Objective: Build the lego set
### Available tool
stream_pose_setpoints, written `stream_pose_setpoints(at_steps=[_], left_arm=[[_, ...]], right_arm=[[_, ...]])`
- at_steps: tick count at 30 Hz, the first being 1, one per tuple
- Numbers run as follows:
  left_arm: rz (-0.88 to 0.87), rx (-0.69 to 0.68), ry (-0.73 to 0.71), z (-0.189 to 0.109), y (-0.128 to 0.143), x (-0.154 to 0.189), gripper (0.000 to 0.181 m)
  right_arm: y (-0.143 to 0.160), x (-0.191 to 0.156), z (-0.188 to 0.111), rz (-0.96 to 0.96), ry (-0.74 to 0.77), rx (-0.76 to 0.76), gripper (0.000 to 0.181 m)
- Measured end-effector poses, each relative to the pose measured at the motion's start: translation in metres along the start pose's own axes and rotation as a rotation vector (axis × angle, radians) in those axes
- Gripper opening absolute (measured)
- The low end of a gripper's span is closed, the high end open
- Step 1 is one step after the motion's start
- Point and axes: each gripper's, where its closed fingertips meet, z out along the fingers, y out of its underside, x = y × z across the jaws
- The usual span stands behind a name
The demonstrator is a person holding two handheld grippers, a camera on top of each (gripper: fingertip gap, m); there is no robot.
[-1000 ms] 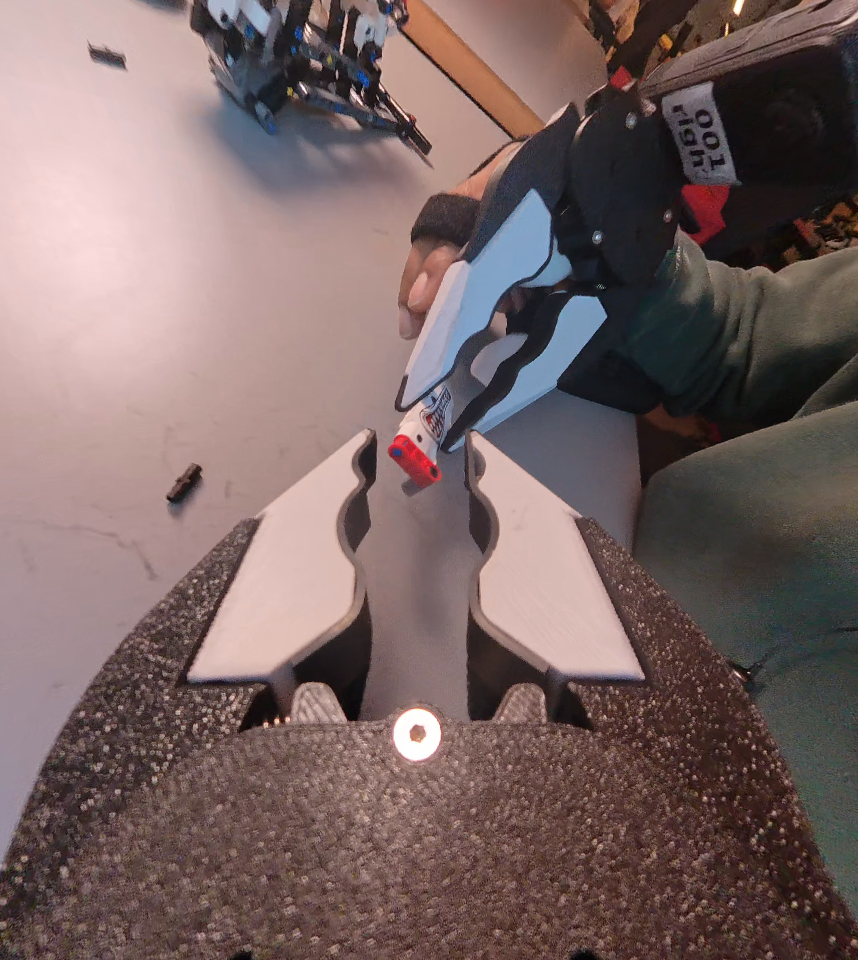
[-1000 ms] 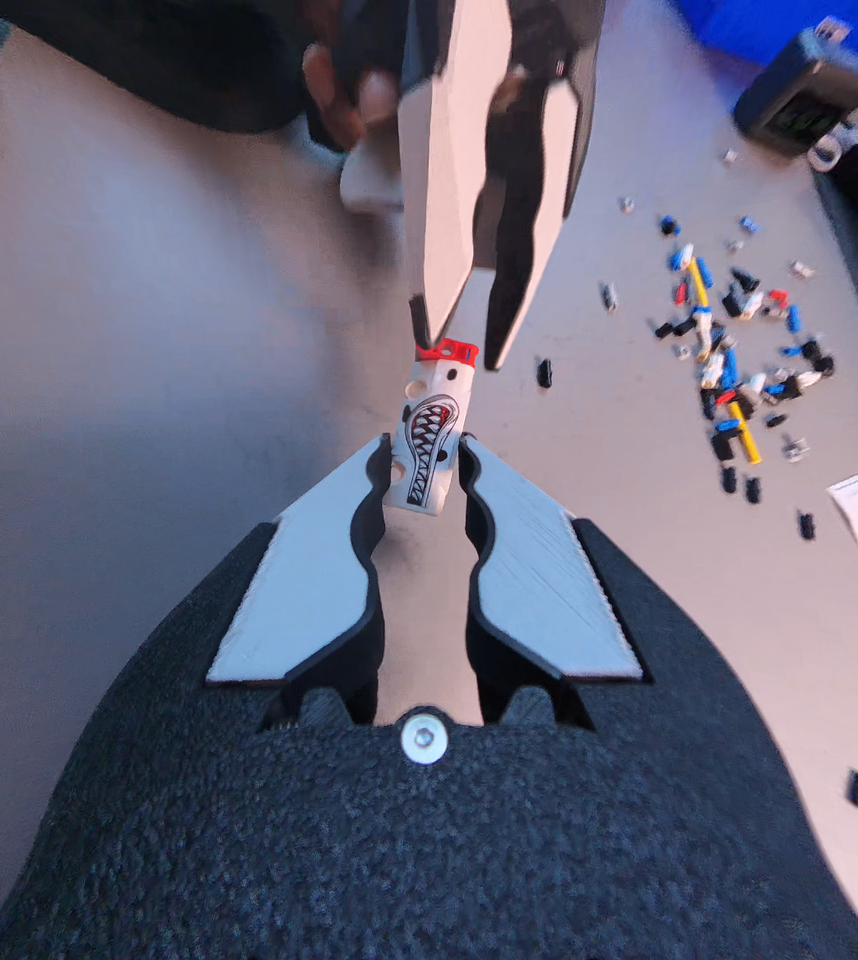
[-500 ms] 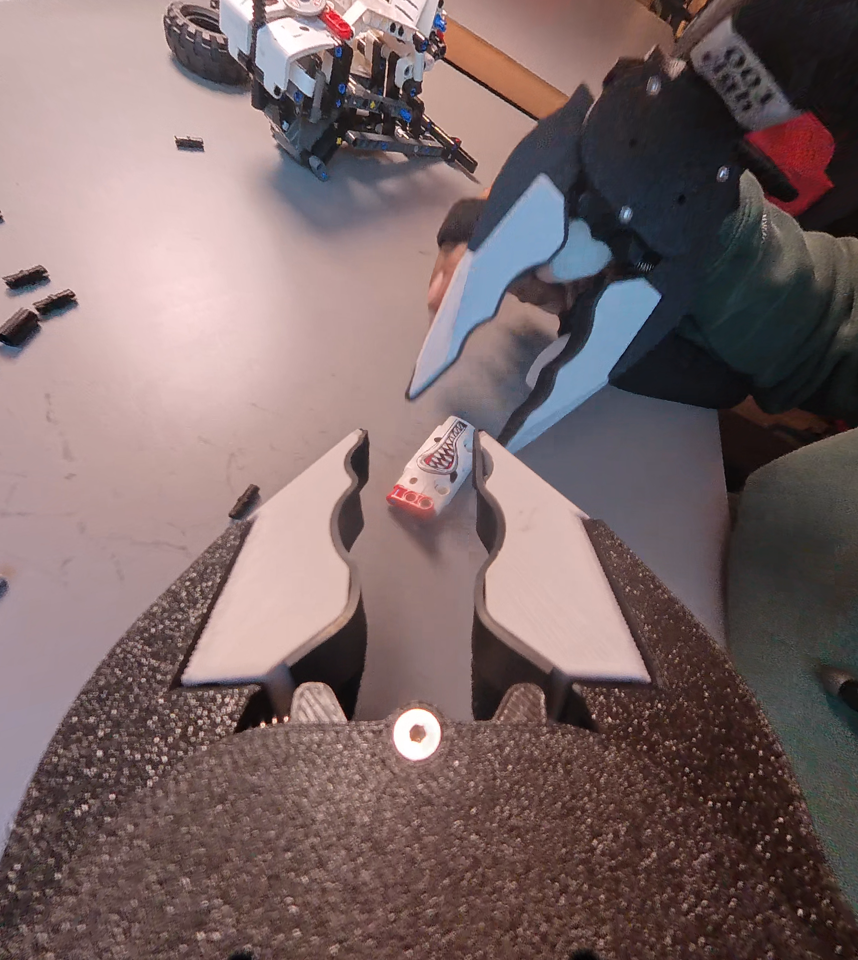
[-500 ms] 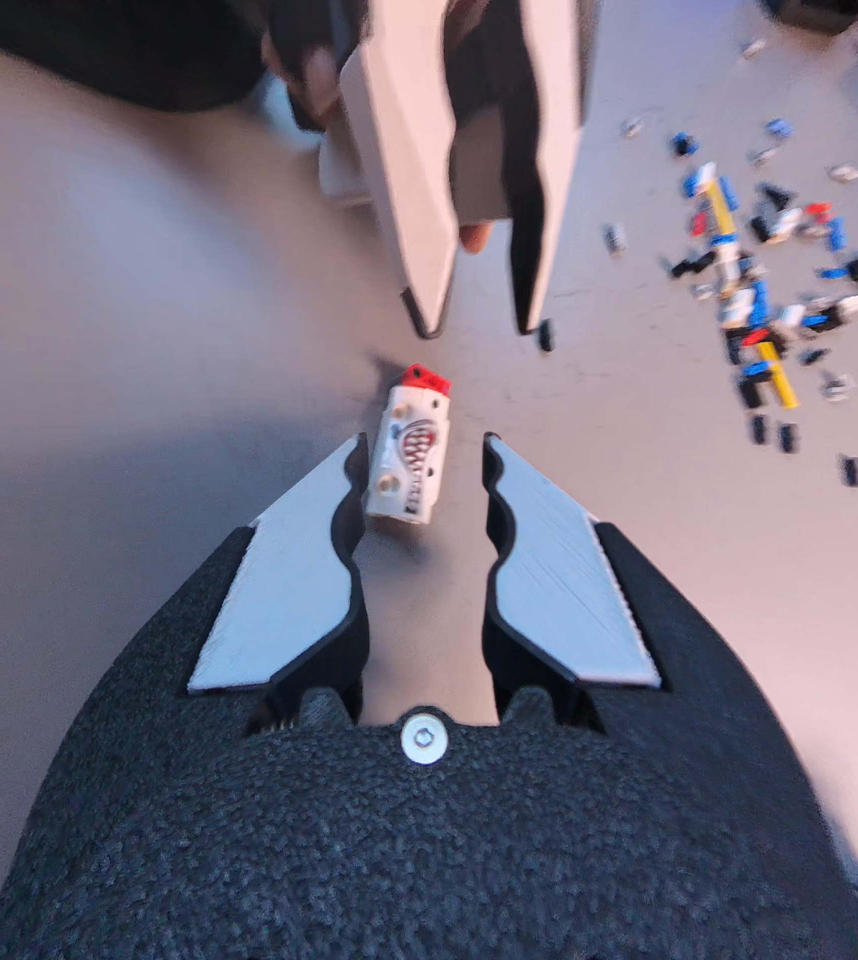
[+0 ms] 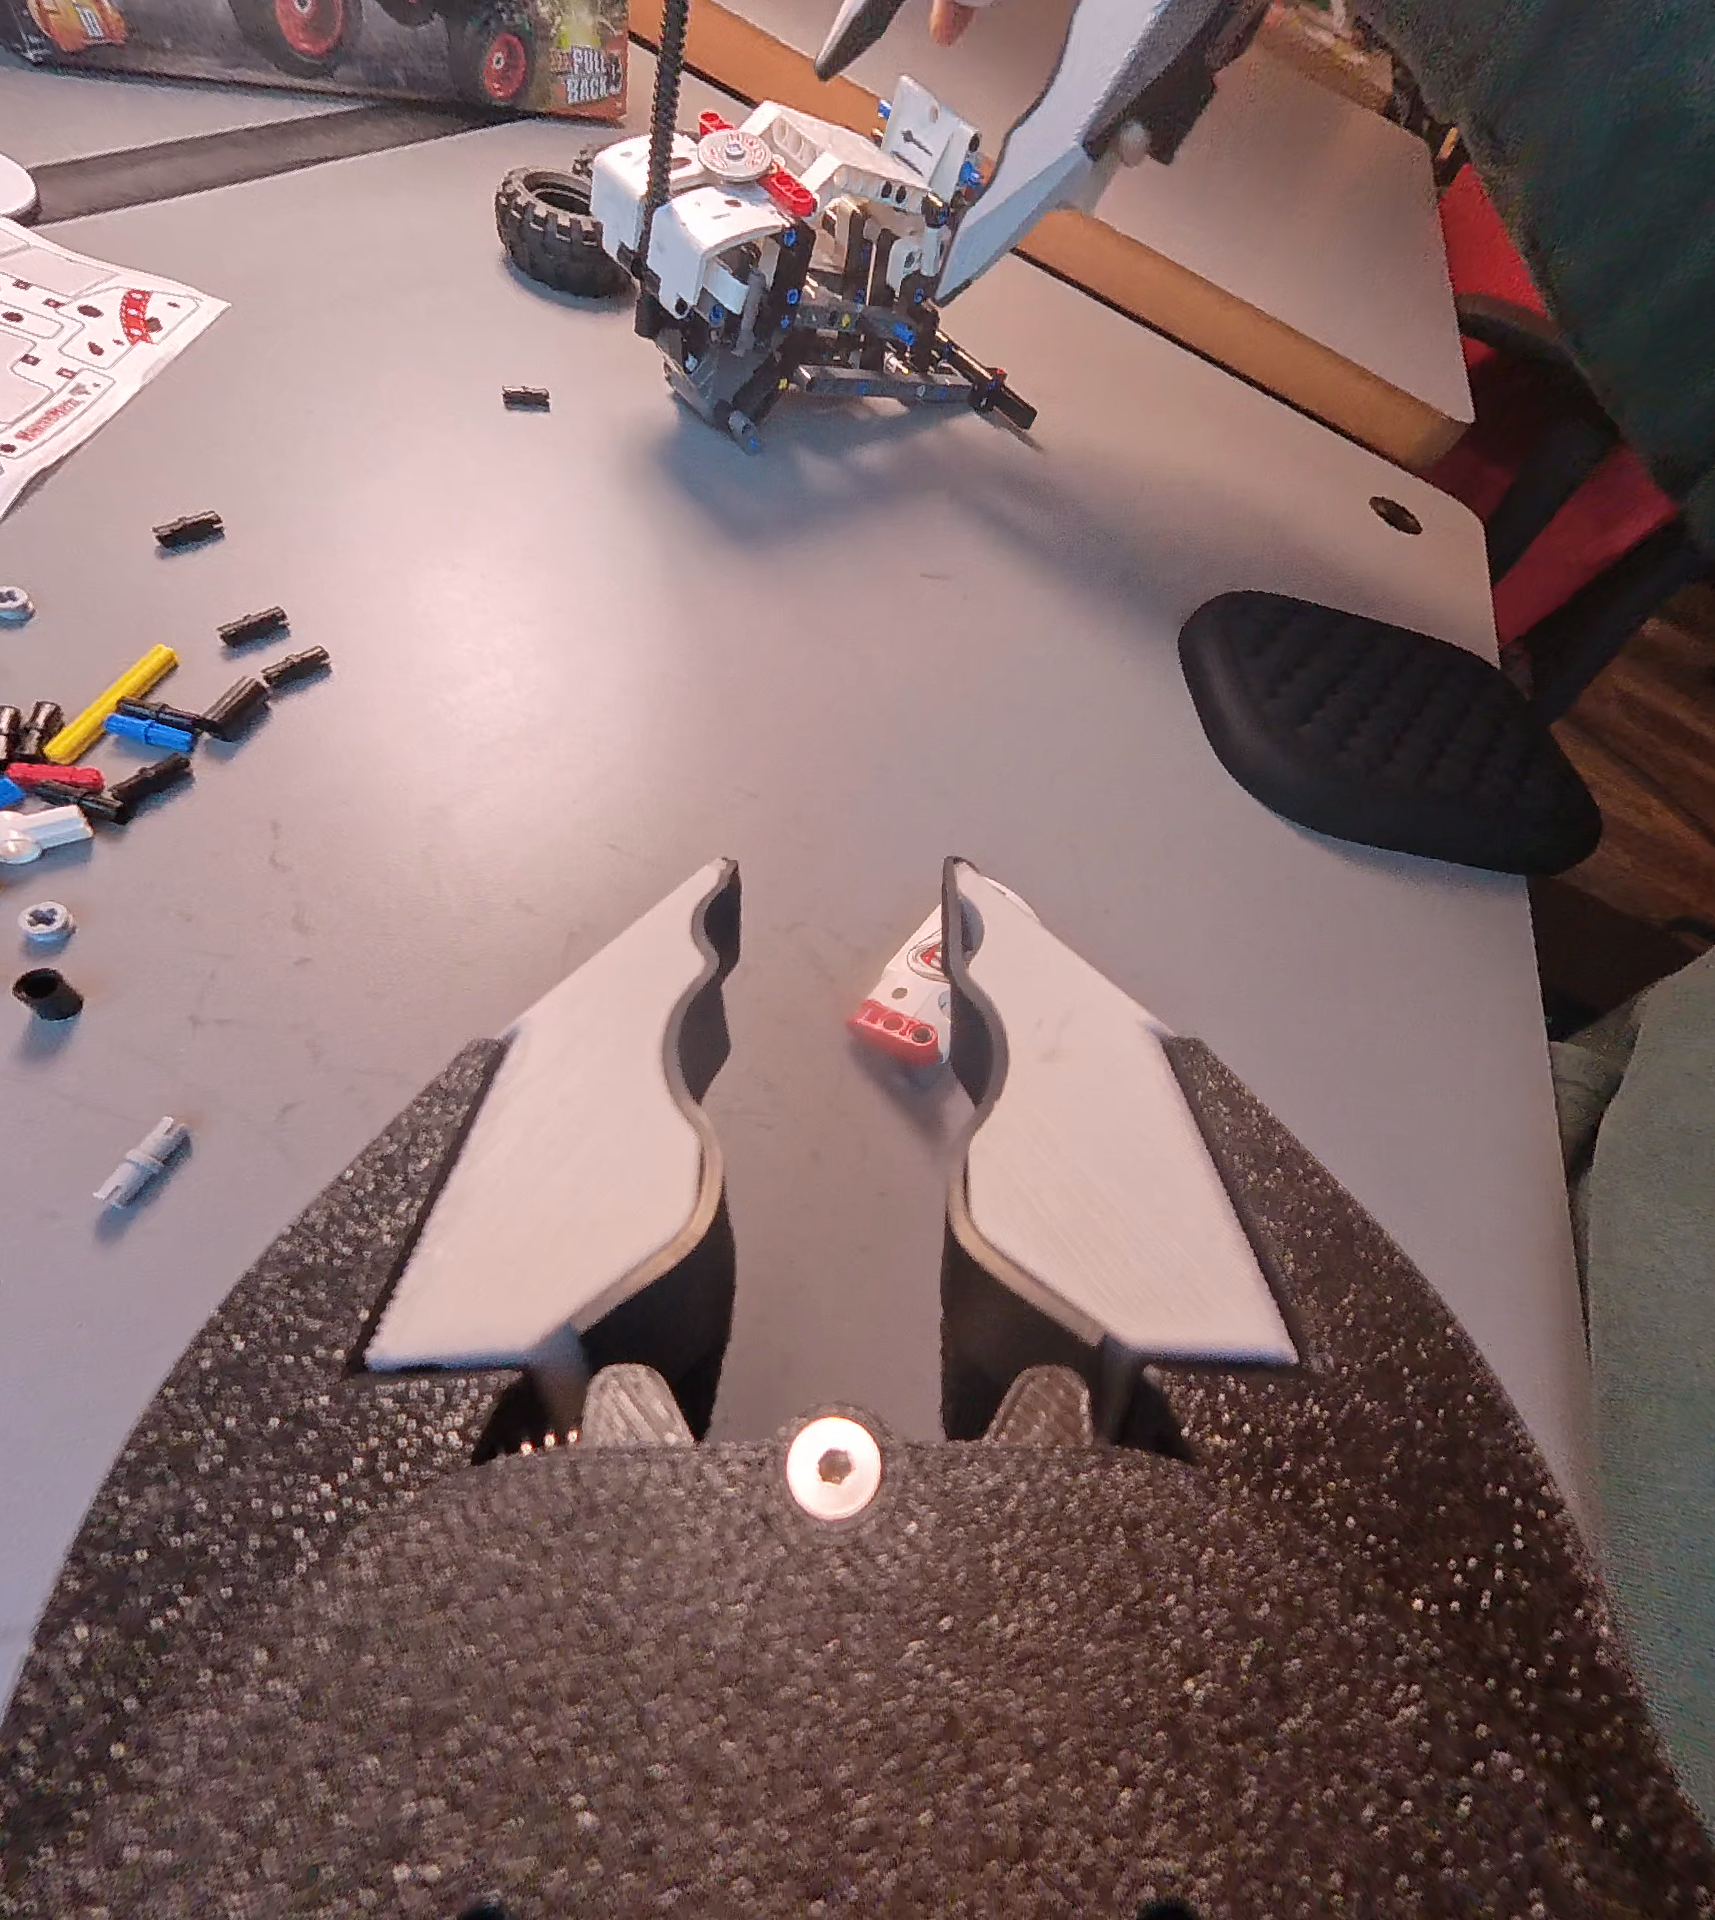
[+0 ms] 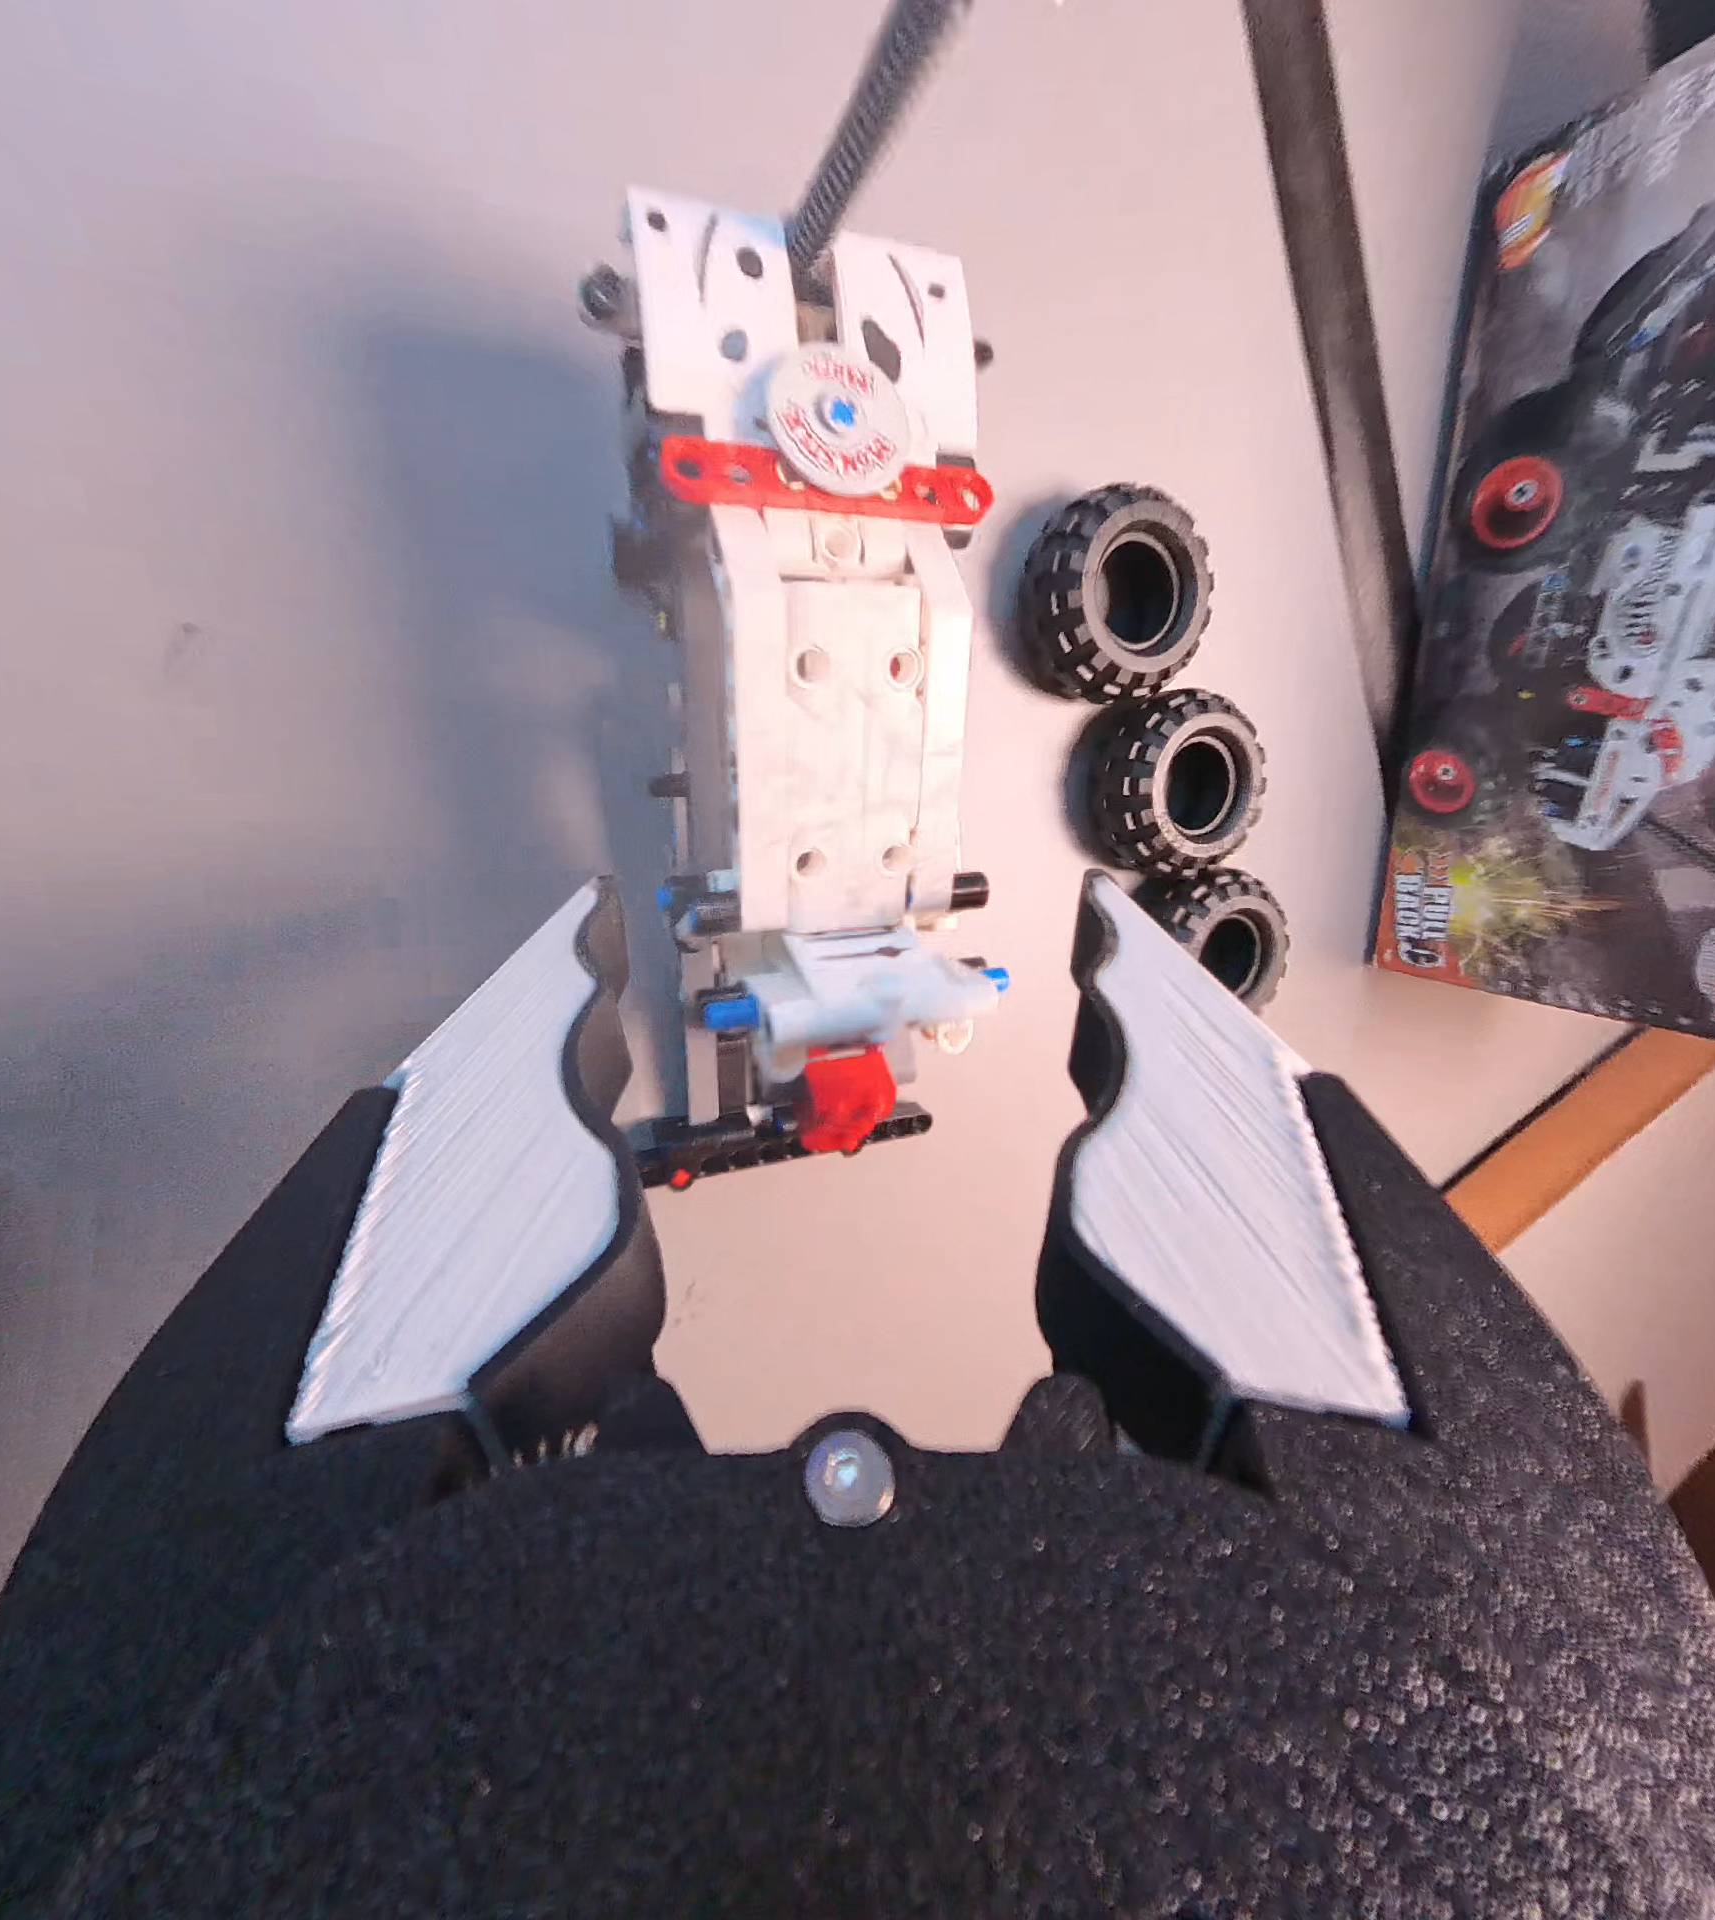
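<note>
A small white piece with a red end (image 5: 897, 1000) lies on the grey table (image 5: 832, 644), partly hidden behind one of my left gripper's fingers. My left gripper (image 5: 840, 883) is open and empty just above it. The half-built white truck (image 5: 780, 270) stands at the far side of the table. In the right wrist view the truck (image 6: 832, 675) lies lengthwise between the tips of my right gripper (image 6: 848, 904), which is wide open and not touching it. One of the right gripper's fingers (image 5: 1050, 135) also shows above the truck in the left wrist view.
Loose pins and axles (image 5: 53, 748) and a sticker sheet (image 5: 22, 353) lie at the left. Three black tyres (image 6: 1175, 779) and the set's box (image 6: 1611, 623) sit beside the truck. A black armrest (image 5: 1383, 727) overlaps the table's right edge. Left tips to right tips: about 30 cm.
My right gripper let go of the white piece, which now lies on the table, then moved away to the truck and opened wider. My left gripper drew back, still open.
</note>
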Motion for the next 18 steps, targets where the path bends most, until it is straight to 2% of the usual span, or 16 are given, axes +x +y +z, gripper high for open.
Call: stream_pose_setpoints(at_steps=[2, 3, 6, 13, 18], left_arm=[[0.008, -0.005, -0.008, 0.001, 0.001, -0.001, 0.038], [0.013, -0.004, -0.015, 0.001, 0.002, -0.002, 0.038], [0.02, 0.0, -0.026, 0.0, 0.001, -0.005, 0.037], [0.064, 0.051, -0.08, -0.012, -0.011, -0.014, 0.037], [-0.066, 0.202, -0.114, -0.046, -0.035, -0.041, 0.036]], right_arm=[[-0.001, 0.0, 0.019, 0.012, -0.072, 0.009, 0.079], [-0.004, -0.006, 0.026, 0.02, -0.138, 0.02, 0.065], [-0.021, -0.018, 0.028, -0.022, -0.246, 0.059, 0.057], [-0.092, -0.095, 0.014, -0.193, -0.505, 0.144, 0.057], [-0.14, -0.15, 0.008, -0.275, -0.654, 0.23, 0.057]])
